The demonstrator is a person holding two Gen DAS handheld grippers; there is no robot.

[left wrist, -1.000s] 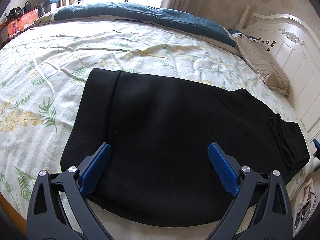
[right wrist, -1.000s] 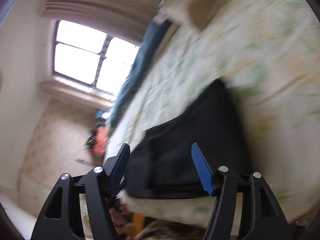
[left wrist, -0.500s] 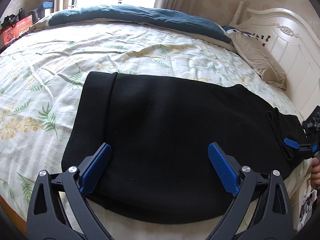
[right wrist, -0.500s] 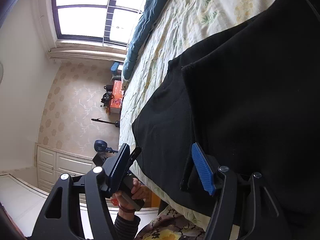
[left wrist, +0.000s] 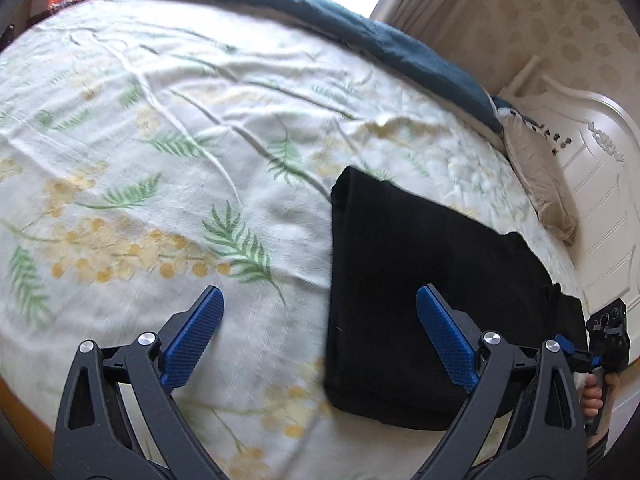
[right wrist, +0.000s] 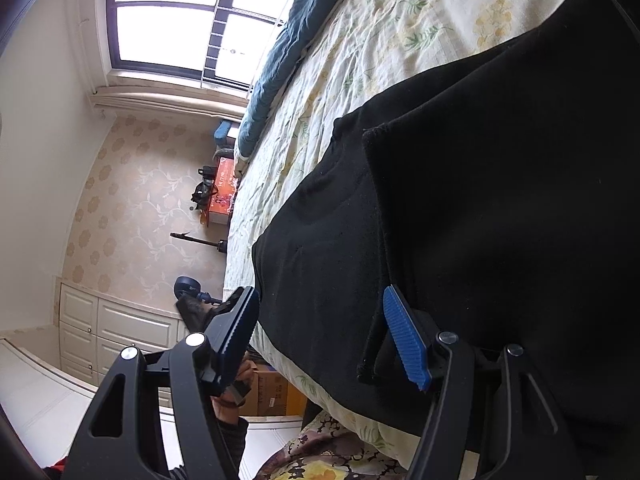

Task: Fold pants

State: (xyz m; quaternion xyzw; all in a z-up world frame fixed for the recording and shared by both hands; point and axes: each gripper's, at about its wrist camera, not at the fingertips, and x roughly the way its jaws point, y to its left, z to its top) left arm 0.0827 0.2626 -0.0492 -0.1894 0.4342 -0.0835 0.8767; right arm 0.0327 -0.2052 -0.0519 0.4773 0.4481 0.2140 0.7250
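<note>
Black pants point(left wrist: 420, 248) lie flat on the floral bedsheet point(left wrist: 160, 160), folded lengthwise with a narrower layer on top point(right wrist: 500, 200). My left gripper point(left wrist: 320, 296) hovers open over the pants' left end, its left finger over bare sheet and its right finger over the cloth. My right gripper point(right wrist: 320, 294) is open at the pants' other end by the bed's edge. Its right pad point(right wrist: 404, 340) sits beside the top layer's edge, and no cloth is pinched. The right gripper's body point(left wrist: 608, 336) and the hand on it show at the far right.
A teal quilt point(left wrist: 360, 28) runs along the far side. A beige pillow point(left wrist: 536, 184) leans by the white headboard point(left wrist: 600, 208). Past the bed are an orange box point(right wrist: 222, 196), a cardboard box point(right wrist: 272, 392) on the floor and white cabinets point(right wrist: 120, 332).
My left gripper has slid left along the pants, from their middle to their left end. My right gripper swung down to the pants' edge and then held still, open throughout.
</note>
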